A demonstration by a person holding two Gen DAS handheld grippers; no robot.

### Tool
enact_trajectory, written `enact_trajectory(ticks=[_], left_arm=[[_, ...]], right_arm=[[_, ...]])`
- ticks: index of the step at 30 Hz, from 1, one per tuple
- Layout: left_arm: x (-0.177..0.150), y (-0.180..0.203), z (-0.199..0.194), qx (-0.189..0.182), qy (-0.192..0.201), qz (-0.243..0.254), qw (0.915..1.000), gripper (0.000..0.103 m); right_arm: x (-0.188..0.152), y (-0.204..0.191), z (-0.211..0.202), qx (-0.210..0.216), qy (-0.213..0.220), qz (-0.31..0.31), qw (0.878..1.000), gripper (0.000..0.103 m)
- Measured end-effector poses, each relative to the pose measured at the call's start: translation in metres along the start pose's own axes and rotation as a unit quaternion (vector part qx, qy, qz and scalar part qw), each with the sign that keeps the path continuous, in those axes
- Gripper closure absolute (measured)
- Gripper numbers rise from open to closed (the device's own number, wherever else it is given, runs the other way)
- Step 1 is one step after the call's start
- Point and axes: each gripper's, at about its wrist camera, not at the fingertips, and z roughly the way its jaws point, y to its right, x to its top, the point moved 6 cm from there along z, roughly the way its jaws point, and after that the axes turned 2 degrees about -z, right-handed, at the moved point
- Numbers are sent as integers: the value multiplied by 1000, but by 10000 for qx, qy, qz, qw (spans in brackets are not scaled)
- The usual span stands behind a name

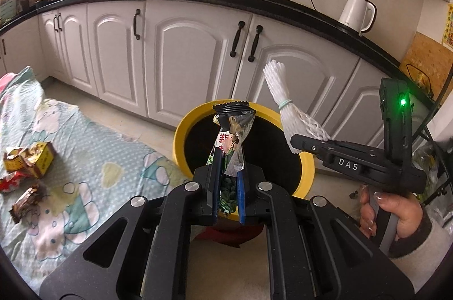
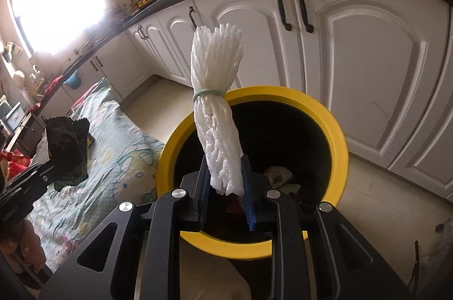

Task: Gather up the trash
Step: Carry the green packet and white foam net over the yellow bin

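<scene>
Two pieces of trash are held over the yellow-rimmed bin (image 2: 337,130) at centre frame. The left gripper (image 1: 228,172) pinches a crumpled snack wrapper (image 1: 233,135); the right gripper (image 2: 226,181) clamps a white foam net bundle (image 2: 216,101). The step in hand looks like the drop. Next, each needs centring above the opening, then releasing. More wrappers (image 1: 27,161) lie on the patterned cloth (image 1: 93,147) at lower left.

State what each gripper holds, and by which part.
Left gripper: snack wrapper, pinched at its lower end. Right gripper: white foam net bundle, gripped at its bottom end.
</scene>
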Motion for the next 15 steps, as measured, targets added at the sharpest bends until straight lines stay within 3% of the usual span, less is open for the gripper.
enact_trajectory(ticks=[15], left_arm=[[-2,12,42,-49,-297,204,9993,98]], right_arm=[[-9,22,5,-122,-79,241,9996,81]])
